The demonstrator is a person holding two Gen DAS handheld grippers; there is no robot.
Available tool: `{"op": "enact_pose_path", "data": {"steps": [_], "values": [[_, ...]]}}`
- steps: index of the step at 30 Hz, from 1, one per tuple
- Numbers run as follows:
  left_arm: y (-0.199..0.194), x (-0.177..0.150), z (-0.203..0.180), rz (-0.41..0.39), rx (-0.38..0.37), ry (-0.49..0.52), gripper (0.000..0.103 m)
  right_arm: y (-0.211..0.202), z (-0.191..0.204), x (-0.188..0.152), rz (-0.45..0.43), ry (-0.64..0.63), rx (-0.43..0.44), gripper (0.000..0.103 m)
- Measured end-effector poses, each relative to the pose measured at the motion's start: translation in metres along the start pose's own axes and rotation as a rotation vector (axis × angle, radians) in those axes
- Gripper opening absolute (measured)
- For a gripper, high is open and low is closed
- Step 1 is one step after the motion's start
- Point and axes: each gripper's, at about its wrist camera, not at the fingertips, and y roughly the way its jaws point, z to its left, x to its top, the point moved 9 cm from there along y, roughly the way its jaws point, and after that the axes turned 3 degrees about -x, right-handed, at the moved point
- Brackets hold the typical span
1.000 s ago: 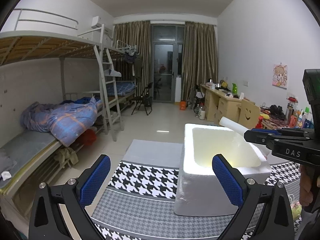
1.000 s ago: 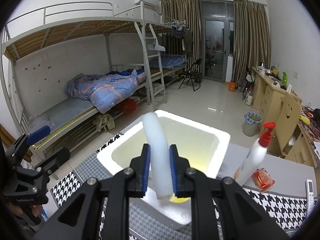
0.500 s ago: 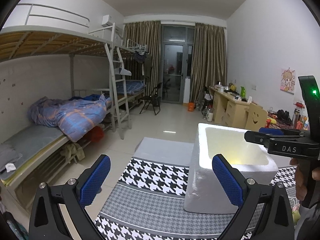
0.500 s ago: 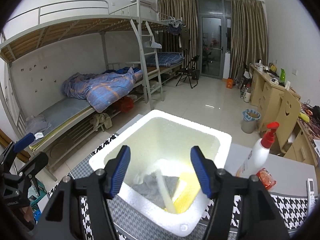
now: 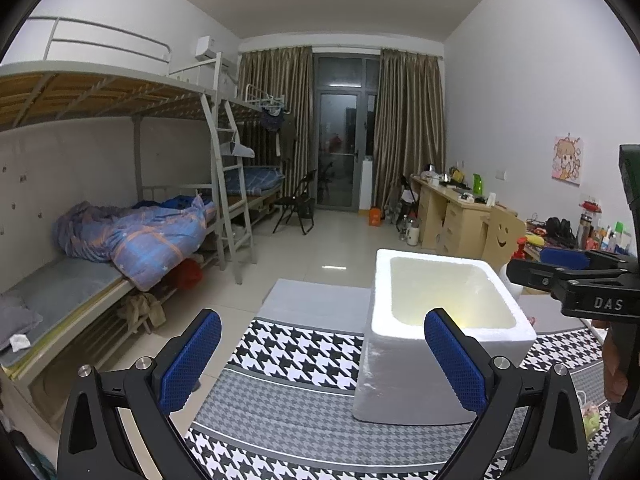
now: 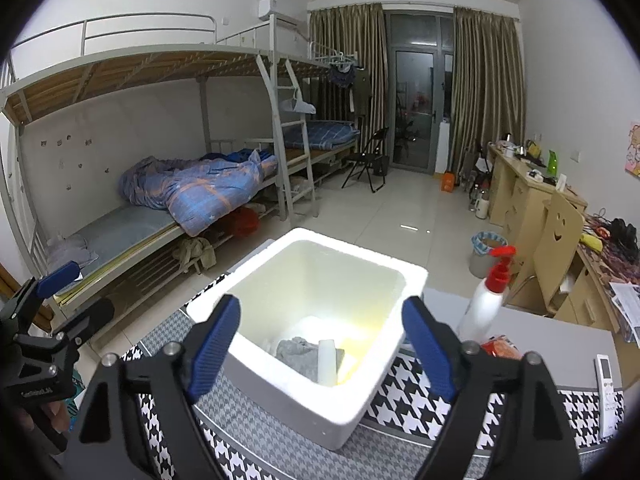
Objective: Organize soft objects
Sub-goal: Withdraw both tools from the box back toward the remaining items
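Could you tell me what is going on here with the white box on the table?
A person holding a pair of tongs in each hand is sorting soft things into the white foam box on the houndstooth cloth. The right tongs have just been opening above the box and nothing is between them now; the white foam tube stands inside, against a grey cloth. The left tongs hang open and empty beside the box. A pump bottle stands next to it.

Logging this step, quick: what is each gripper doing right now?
Left gripper: open, empty.
Right gripper: open, jaws just opened, nothing between them; white foam tube lies in the foam box.
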Motion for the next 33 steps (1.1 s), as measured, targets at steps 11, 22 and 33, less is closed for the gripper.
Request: {"op": "enact_pose_path", "data": {"steps": [11, 22, 33], "values": [[-0.015, 0.006, -0.017, -0.027, -0.012, 0.021, 0.102, -0.021, -0.003, -0.006, -0.035, -0.015, -0.009, 0.095], [-0.023, 0.004, -0.037, -0.02, -0.033, 0.038, 0.102, -0.045, -0.008, -0.025, -0.062, -0.05, -0.038, 0.102], [-0.035, 0.0, -0.066, -0.028, -0.08, 0.079, 0.102, -0.067, -0.019, -0.043, -0.081, -0.046, -0.062, 0.102]]}}
